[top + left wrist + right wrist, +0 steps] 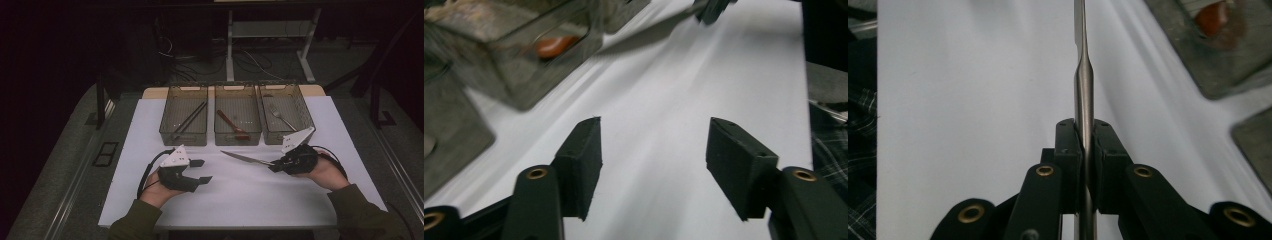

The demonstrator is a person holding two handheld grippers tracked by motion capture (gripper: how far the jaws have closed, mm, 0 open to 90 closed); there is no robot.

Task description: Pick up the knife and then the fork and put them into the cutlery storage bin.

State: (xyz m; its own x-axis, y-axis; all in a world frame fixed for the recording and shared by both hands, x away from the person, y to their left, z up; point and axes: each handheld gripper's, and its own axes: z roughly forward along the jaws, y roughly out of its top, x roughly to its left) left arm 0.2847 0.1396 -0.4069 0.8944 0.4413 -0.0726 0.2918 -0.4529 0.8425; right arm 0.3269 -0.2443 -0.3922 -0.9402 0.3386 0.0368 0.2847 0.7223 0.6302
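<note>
Steel knife [246, 158] is clamped by its handle between the right gripper [274, 165] jaws, blade pointing left above the white mat [250, 200] near its far edge; left gripper [200, 171] gapes wide, holding nothing, well apart.

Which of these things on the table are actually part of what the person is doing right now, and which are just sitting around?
In the job:
- knife, clamped by its handle in the right gripper
- three bins behind it, holding chopsticks, a wooden spoon and a fork
- left gripper, open, holding nothing

Just lying about:
- cables on the floor beyond the table
- white table legs
</note>
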